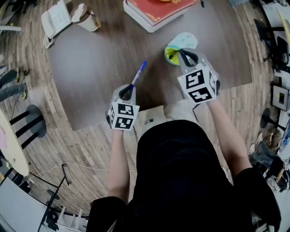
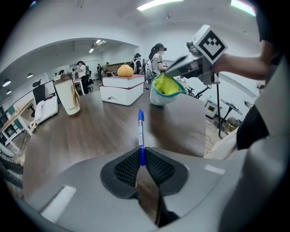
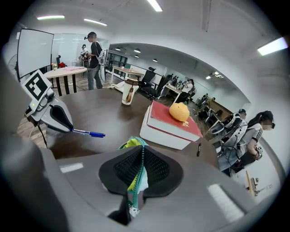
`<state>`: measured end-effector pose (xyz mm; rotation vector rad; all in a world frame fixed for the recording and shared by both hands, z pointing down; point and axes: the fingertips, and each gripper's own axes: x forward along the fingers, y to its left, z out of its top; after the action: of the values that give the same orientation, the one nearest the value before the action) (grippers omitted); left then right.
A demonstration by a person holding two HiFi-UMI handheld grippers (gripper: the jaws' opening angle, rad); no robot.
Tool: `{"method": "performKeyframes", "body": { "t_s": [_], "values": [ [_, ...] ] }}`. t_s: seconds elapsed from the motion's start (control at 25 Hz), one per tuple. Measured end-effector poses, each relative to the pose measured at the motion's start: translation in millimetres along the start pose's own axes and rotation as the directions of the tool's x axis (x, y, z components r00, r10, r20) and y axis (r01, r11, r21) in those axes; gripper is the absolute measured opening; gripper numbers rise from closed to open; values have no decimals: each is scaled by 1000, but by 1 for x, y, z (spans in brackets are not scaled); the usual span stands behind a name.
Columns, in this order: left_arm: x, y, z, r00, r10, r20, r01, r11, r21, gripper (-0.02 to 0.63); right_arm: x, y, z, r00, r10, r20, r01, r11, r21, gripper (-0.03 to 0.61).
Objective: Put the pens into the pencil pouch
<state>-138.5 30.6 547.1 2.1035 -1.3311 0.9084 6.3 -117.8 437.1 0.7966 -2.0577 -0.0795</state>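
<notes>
One blue pen is clamped by its rear end between the nearly closed jaws of the left gripper. It sticks out forward and up, clear of the table, above the middle of the near edge. One pouch, pale blue outside and yellow-green inside, is out toward the right side of the table. Its bottom appears to rest on the surface and its mouth faces the pen. The right gripper has its jaws pressed together on the pouch's zipped rim, with the green zipper teeth and lining running between the pads. The two grippers are well apart, and the pen tip is short of the pouch. At the far edge lies one red book on a thicker white one, with one round orange thing on top. A small dark stick lies beside them; whether it is a pen I cannot tell. Near the far left corner stand one paper cup and one white telephone.
</notes>
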Motion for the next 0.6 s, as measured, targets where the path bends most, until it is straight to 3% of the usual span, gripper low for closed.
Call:
{"method": "performKeyframes", "body": {
  "t_s": [0.6],
  "values": [
    [-17, -28, 40, 996, -63, 61, 60, 997, 49, 32, -1, 1, 0, 1000, -8, 5, 8, 1000, 11, 20]
  ]
}}
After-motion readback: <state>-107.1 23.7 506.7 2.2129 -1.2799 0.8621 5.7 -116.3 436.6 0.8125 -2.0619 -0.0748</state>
